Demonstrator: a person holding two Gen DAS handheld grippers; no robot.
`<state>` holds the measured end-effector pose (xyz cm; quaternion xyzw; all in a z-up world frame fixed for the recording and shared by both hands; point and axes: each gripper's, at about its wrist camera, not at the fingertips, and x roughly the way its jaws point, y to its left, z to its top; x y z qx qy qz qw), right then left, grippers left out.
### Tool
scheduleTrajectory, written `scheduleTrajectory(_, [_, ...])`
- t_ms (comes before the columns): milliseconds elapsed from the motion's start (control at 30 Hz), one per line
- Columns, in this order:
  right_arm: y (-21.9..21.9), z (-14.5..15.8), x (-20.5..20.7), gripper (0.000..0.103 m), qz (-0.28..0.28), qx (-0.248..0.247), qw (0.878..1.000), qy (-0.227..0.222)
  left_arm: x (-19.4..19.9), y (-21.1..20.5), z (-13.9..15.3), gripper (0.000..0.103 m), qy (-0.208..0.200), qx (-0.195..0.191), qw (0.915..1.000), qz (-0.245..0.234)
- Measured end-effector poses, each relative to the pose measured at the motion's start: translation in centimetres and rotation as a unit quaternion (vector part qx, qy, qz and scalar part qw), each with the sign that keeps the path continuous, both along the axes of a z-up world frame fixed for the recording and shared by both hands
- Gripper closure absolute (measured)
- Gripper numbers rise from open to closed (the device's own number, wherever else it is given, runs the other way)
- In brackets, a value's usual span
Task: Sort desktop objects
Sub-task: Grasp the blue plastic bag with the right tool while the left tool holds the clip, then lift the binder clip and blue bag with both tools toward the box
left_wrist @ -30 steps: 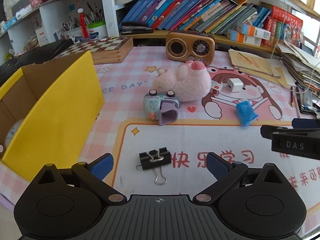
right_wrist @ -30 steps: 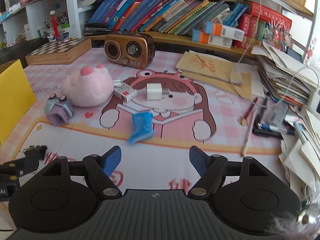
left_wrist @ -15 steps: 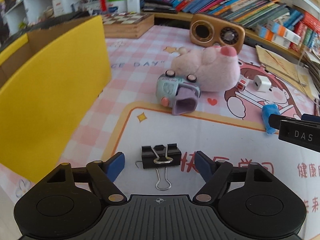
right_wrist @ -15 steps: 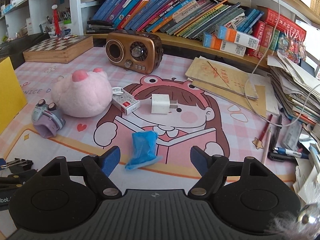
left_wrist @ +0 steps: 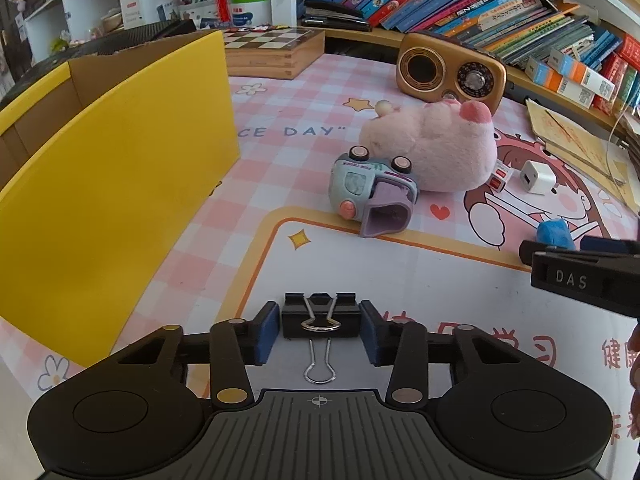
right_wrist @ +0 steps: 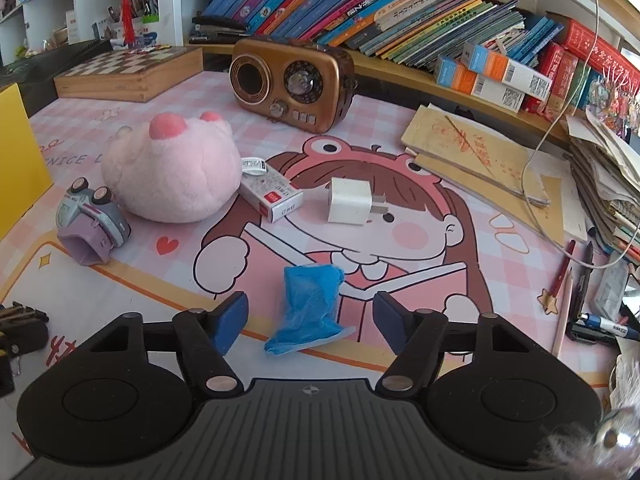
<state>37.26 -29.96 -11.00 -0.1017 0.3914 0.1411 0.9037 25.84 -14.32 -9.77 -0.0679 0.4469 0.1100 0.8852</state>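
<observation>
A black binder clip [left_wrist: 320, 316] lies on the white part of the desk mat, its wire handle pointing toward the camera. My left gripper [left_wrist: 319, 330] straddles the clip with its jaws closing, and the blue pads [left_wrist: 266, 332] touch the clip's two ends. A crumpled blue wad [right_wrist: 312, 304] lies on the mat between the fingers of my right gripper [right_wrist: 310, 322]. That gripper's jaws are closing, with gaps on both sides of the wad. The right gripper [left_wrist: 584, 276] also shows at the right edge of the left wrist view.
A yellow cardboard box [left_wrist: 120, 184] stands open at the left. On the mat are a pink plush [right_wrist: 172, 176], a toy car [right_wrist: 92, 220], a small white carton [right_wrist: 272, 196], a white charger [right_wrist: 348, 200] and a brown radio [right_wrist: 292, 80]. Pens [right_wrist: 564, 280] and paper stacks crowd the right.
My left gripper came down over the binder clip and its jaws narrowed from wide apart onto the clip. My right gripper advanced until the blue wad lay between its fingers, which narrowed slightly.
</observation>
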Motion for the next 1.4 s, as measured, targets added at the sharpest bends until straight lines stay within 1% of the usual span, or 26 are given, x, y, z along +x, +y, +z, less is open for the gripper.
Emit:
scheduleTrajectory(67, [0.1,-0.1,0.0,0.042,0.0,0.001,1.0,0.001,-0.2,0.2,0.0,0.065,0.001,-0.003,1.0,0.0])
scheduleTrajectory(133, [0.2,-0.1,-0.1,0.048,0.003,0.003,1.0,0.001,-0.4,0.3,0.1,0.065,0.002,0.0,1.0,-0.006])
scheduleTrajectory(200, [0.2,-0.1,-0.2,0.06,0.008,0.009,1.0,0.002,-0.7,0.3,0.2,0.065,0.0,0.003,0.9999,-0.014])
scheduleTrajectory(300, [0.3,0.0,-0.3,0.067,0.013,0.017,1.0,0.006,-1.2,0.0,1.0,0.065,-0.012,0.011,0.9995,-0.028])
scheduleTrajectory(433, [0.3,0.4,-0.8,0.069,0.012,0.027,1.0,0.002,-1.9,-0.4,2.4,0.065,-0.033,0.021,0.9979,-0.052])
scheduleTrajectory(467, [0.3,0.6,-1.0,0.075,0.012,0.028,1.0,0.0,-2.0,-0.4,2.7,0.065,-0.038,0.022,0.9974,-0.056])
scheduleTrajectory(500, [0.3,0.8,-1.2,0.078,0.011,0.031,0.999,-0.002,-2.1,-0.4,3.0,0.065,-0.043,0.022,0.9971,-0.059])
scheduleTrajectory(833, [-0.3,3.2,-4.2,0.079,0.008,0.049,0.999,-0.014,-4.5,0.4,5.3,0.065,-0.071,0.005,0.9947,-0.073])
scheduleTrajectory(1033, [0.0,4.5,-7.6,0.079,0.009,0.048,0.999,-0.017,-6.6,0.8,6.7,0.065,-0.09,-0.021,0.9914,-0.093])
scheduleTrajectory(1200, [0.2,5.8,-10.8,0.079,0.004,0.047,0.999,-0.023,-8.5,1.3,7.8,0.065,-0.11,-0.024,0.9868,-0.116])
scheduleTrajectory(1400, [1.0,6.9,-14.4,0.079,-0.009,0.053,0.998,-0.021,-11.1,2.7,8.4,0.065,-0.119,-0.027,0.9839,-0.13])
